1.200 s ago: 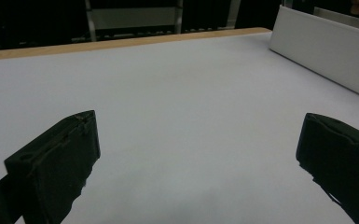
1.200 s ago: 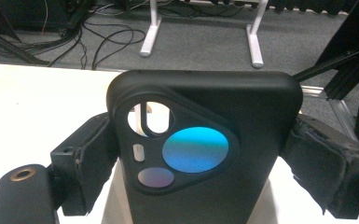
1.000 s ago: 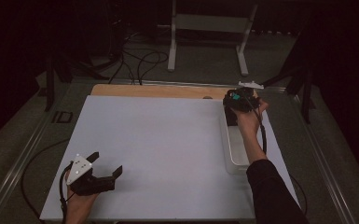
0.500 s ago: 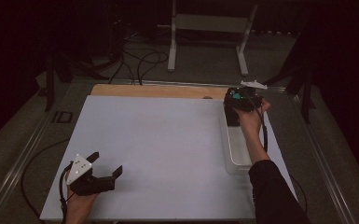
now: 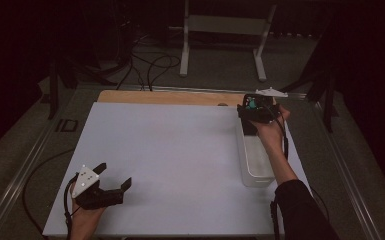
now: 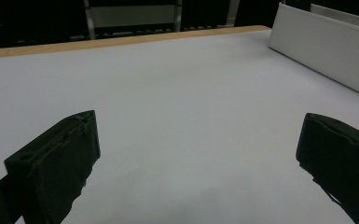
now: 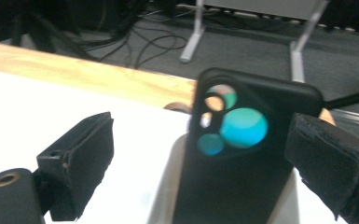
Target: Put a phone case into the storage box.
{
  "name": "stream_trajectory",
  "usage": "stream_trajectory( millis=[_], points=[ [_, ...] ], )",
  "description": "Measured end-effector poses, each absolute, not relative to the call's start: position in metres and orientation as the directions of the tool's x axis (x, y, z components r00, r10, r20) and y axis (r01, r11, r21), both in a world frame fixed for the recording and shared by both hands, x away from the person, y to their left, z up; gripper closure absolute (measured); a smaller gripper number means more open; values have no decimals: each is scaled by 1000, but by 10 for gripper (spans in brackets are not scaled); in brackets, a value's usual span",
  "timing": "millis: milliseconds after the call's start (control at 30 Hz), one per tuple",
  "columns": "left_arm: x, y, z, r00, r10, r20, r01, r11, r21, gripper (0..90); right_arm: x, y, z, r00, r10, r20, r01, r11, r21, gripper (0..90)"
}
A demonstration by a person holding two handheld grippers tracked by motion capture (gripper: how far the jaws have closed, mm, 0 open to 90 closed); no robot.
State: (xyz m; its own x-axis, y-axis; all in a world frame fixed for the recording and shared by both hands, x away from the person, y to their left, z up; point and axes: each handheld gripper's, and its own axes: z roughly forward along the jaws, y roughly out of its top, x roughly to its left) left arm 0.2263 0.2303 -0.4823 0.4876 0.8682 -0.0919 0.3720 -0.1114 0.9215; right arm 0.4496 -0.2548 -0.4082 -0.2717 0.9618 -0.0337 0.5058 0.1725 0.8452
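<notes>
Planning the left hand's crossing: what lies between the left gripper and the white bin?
Bare white table between the left gripper and the white bin, by the high view and left gripper view.

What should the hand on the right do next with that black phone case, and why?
Probably close the right gripper on the black phone case: its jaws stand open on either side of the case, which stands upright at the far end of the white bin. The left gripper rests open, far away.
</notes>
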Motion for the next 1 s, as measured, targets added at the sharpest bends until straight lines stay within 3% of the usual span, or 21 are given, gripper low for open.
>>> stream_trajectory(
  millis=[200,667,1000],
  points=[
    [226,229,-482,485,871,-77,370,-125,921,0,423,-251,-402,-351,935,-47,473,220,854,79],
    [226,227,-477,483,874,-49,356,-145,923,0,327,-243,-405,-530,848,16,358,207,911,80],
    [225,228,-474,475,879,-37,344,-147,927,0,281,-256,-431,-530,847,34,326,167,931,82]
  ],
)
